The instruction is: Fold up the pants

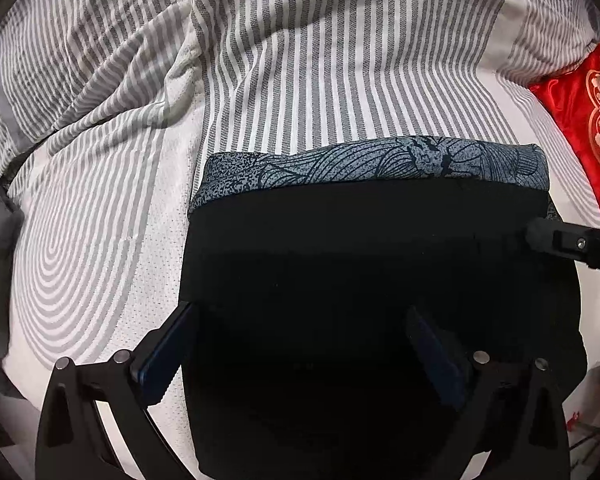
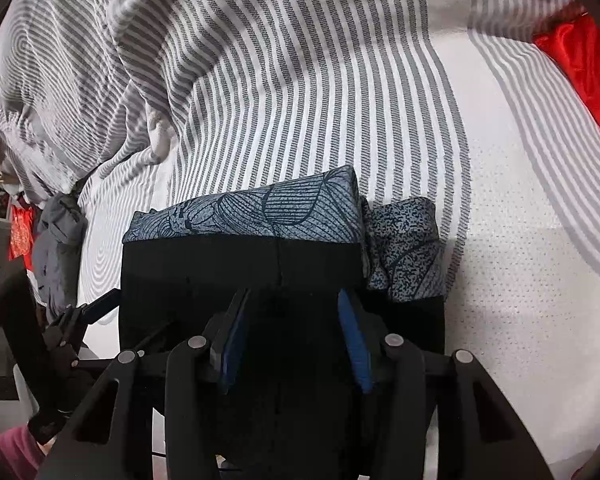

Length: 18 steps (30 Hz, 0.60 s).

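Observation:
The pants (image 1: 360,264) lie folded on the bed as a compact stack. The top is plain black and a blue-grey leaf-print layer (image 1: 380,160) shows along the far edge. My left gripper (image 1: 300,320) is open, its fingers spread over the stack's near left part. My right gripper (image 2: 294,300) is open above the black top of the pants (image 2: 240,272). A rolled printed part (image 2: 408,248) sticks out at the stack's right. The right gripper's finger also shows in the left wrist view (image 1: 568,244), at the stack's right edge. The left gripper shows in the right wrist view (image 2: 96,308), at the stack's left edge.
A grey-and-white striped duvet (image 1: 300,60) lies bunched behind the stack on the white quilted mattress (image 2: 520,280). Red embroidered fabric (image 1: 588,120) lies at the right. A grey garment (image 2: 60,240) lies at the bed's left edge.

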{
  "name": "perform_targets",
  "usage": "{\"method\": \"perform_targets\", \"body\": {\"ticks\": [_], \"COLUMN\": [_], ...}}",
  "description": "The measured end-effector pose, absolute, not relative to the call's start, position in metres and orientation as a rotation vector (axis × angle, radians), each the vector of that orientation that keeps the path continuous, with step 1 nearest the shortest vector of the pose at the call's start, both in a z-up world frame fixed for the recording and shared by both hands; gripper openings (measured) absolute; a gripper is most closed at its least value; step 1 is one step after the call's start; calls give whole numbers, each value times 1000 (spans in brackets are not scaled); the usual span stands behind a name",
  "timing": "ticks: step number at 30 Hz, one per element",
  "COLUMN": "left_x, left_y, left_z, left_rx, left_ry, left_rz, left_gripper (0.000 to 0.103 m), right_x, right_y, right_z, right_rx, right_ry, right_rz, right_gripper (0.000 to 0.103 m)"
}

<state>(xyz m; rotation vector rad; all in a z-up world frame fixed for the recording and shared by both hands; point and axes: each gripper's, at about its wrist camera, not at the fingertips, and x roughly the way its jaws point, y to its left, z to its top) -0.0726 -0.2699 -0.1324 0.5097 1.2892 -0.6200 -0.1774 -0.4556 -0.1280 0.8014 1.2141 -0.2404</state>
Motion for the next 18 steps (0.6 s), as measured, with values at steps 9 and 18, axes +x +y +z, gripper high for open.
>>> {"method": "perform_targets", "body": {"ticks": [9,18], "left_x": [-75,-97], "left_y": [-264,-256], "left_z": [-125,-125], "left_rx": [497,535], "left_ry": [1330,1348], "left_rz": [-601,-616], "left_gripper": [102,102], "right_x": [-202,-228], "right_y": [-439,-402], "right_z": [-115,-120], "right_rx": [852,639], "right_ry": [1286,1422], "right_rz": [-327,-434], "right_gripper": [84,85]}}
